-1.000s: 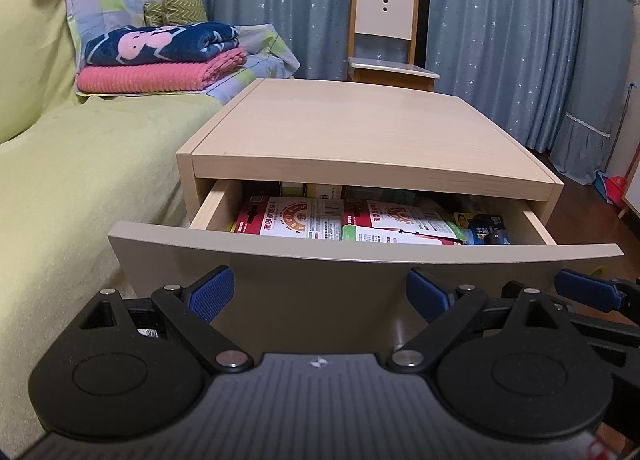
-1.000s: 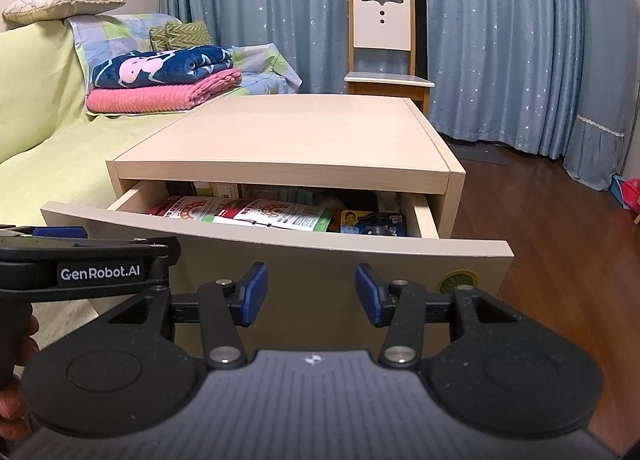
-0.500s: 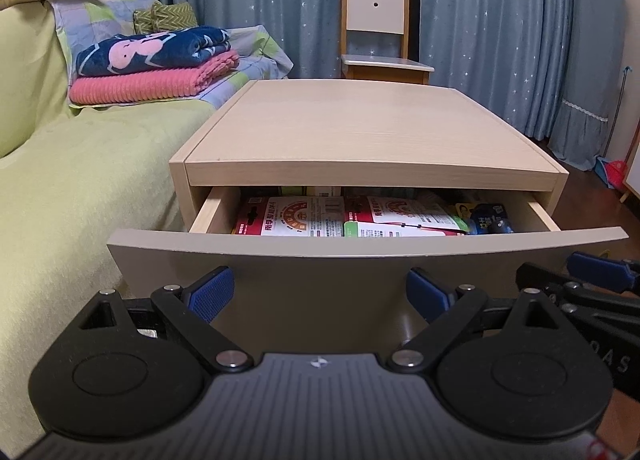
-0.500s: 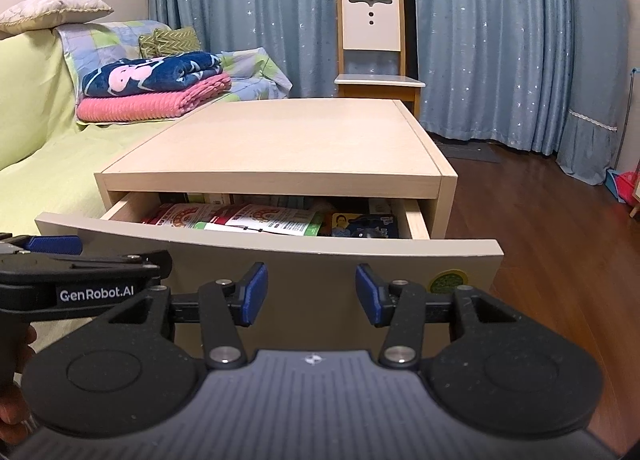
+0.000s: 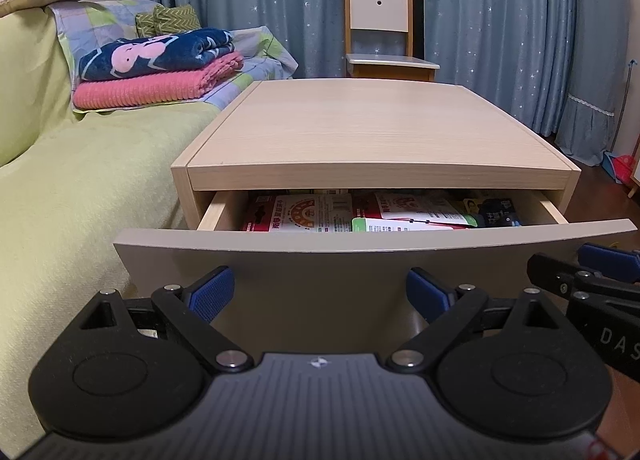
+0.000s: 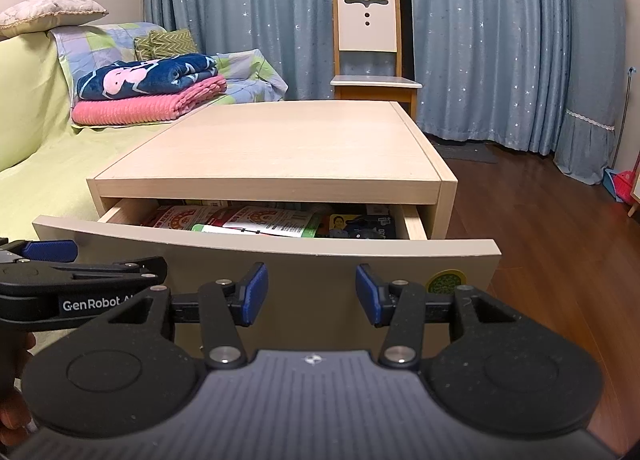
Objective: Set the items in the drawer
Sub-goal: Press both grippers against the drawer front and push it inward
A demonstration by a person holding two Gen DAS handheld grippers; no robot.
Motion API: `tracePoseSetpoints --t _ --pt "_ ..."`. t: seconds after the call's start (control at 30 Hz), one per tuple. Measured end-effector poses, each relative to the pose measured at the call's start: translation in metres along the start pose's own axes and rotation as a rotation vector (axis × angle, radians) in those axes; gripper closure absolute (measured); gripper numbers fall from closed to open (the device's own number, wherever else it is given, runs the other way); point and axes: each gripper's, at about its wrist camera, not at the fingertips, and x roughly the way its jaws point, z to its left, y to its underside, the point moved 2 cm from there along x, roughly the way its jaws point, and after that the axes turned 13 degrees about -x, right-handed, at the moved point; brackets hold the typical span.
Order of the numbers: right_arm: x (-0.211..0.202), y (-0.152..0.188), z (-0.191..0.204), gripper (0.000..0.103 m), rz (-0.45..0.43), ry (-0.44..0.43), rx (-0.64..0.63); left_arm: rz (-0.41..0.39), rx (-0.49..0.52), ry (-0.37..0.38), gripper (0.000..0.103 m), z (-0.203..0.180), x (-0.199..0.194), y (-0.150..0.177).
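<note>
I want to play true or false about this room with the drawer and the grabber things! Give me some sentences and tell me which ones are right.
1. The drawer is pulled open, with packets inside. True.
2. The left gripper is holding a packet. False: its blue fingers are spread apart with nothing between them.
3. A dark blue blanket lies on top of a pink blanket on the sofa. True.
4. A toy sits on the chair by the curtains. False: the seat is bare.
5. The right gripper is open, in front of the drawer's front panel. True.
6. The tabletop has books on it. False: nothing lies on it.
</note>
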Motion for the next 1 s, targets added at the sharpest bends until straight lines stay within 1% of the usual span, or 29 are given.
tracePoseSetpoints --t 1.0 --pt "0.0100 -0.0038 0.0009 0.057 -0.006 0.002 0.003 0.005 -0.005 -0.014 0.009 -0.0041 0.0097 -0.0032"
